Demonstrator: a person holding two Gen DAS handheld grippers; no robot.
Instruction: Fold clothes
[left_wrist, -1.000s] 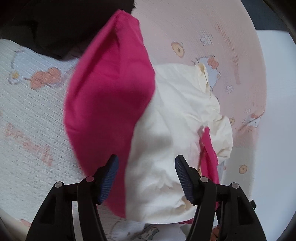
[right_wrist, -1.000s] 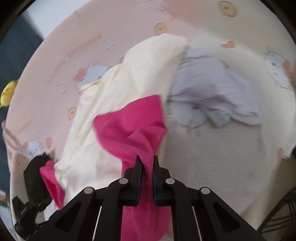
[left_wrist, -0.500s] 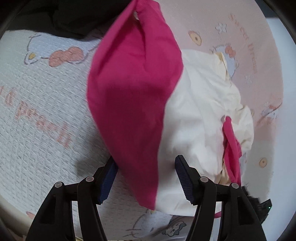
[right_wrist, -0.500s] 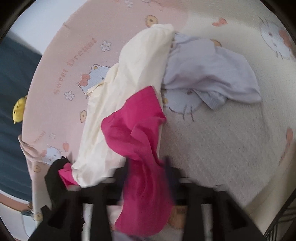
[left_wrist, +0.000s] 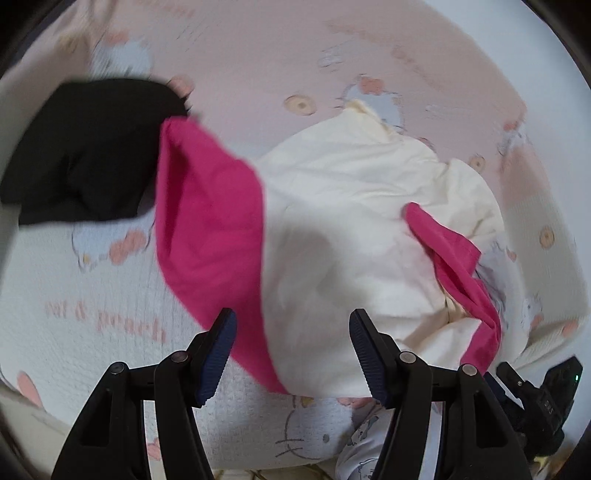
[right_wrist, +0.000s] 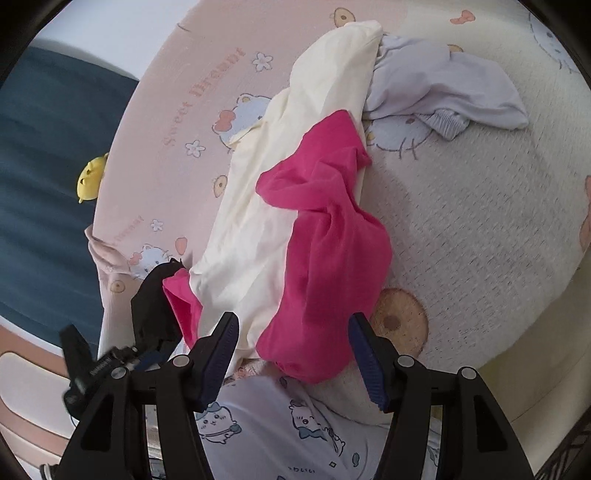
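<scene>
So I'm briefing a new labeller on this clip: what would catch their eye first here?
The cream garment with hot-pink sleeves sprawled across the cartoon-print bedsheet, one pink sleeve bunched just ahead of the open right gripper. Next, a pale lilac garment crumpled beyond it, and a black garment beside the other sleeve, ahead of the open left gripper.

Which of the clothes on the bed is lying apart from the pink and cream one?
The black garment, at the far left; the lilac garment touches the cream cloth.
</scene>
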